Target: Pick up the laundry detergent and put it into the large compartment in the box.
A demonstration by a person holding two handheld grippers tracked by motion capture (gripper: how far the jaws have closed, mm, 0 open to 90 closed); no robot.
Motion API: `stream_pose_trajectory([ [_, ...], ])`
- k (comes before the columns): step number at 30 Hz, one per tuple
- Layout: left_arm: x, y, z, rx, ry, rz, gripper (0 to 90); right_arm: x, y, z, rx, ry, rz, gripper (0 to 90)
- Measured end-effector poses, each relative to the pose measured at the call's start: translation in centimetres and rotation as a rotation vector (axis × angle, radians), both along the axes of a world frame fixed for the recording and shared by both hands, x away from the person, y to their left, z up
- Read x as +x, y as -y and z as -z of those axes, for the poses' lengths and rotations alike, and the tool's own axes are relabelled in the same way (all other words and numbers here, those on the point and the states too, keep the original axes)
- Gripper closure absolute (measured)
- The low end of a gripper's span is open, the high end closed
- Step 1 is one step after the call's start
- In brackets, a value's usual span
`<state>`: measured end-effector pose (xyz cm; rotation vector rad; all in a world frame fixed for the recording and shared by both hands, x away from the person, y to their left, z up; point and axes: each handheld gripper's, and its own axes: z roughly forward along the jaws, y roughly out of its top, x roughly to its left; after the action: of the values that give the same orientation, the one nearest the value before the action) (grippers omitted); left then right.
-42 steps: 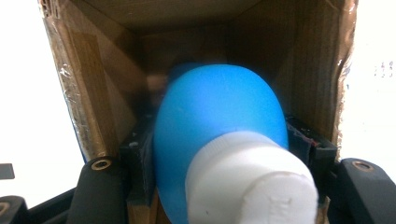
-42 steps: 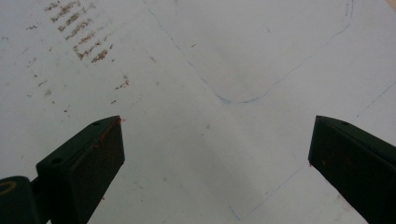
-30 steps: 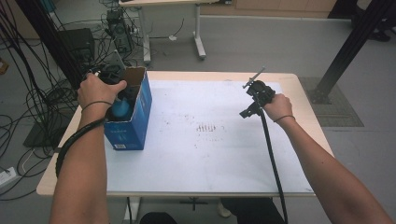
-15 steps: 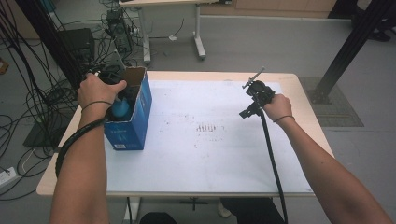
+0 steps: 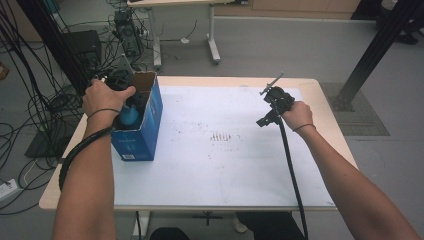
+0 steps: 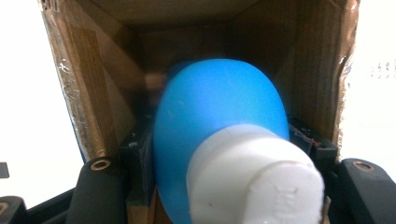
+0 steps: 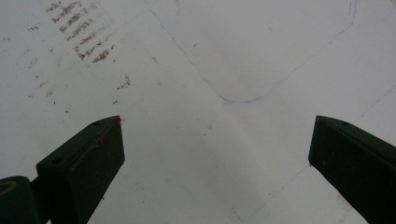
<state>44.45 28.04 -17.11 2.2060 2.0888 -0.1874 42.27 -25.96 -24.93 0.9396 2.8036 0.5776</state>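
Table (image 5: 210, 170), white sheet covering most of its top, is carrying faint dark smudges near the middle and thin blue pen lines that are showing in the right gripper view.

Blue cardboard box (image 5: 142, 127) is standing upright at the table's left edge, top flaps open, brown inside walls showing in the left gripper view.

Person's left hand (image 5: 102, 97) is reaching over the open top of the box, forearm coming in from the bottom left with a black cable looping around it. Right hand (image 5: 298, 114) is resting over the right side of the table, well apart from the box.

Left gripper (image 6: 219, 154) is pointing down into the box; its jaws are sitting on either side of a blue bottle (image 6: 219, 121) and pressing against its flanks, so they are clamping it. The bottle is lying inside the box mouth, white cap (image 6: 257, 179) toward the camera, blue body just visible from the high view below the left hand.

Right gripper (image 7: 215, 144) is hovering above bare sheet, jaws spread wide, nothing between them. Its black cable is trailing back along the right forearm.
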Motion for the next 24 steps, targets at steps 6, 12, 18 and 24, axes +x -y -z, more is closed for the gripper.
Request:
stream_pose_trajectory([
  [6, -0.1, -0.1, -0.1, 0.0, 0.0, -0.002, 33.5, 0.0, -0.1, 0.0, 0.001, 0.002, -0.002, 3.6],
  [12, -0.2, 0.0, -0.3, -0.001, 0.0, -0.005, 31.8, -0.1, -0.1, 0.0, 0.001, 0.003, -0.005, 3.5],
  [18, -0.1, 0.3, -0.7, 0.004, -0.003, 0.004, 31.2, -0.2, 0.0, -0.2, 0.001, 0.005, -0.003, 3.6],
  [24, -0.2, 0.5, -1.4, 0.014, 0.002, 0.002, 31.2, -0.3, 0.1, -0.3, 0.003, 0.008, 0.0, 3.5],
])
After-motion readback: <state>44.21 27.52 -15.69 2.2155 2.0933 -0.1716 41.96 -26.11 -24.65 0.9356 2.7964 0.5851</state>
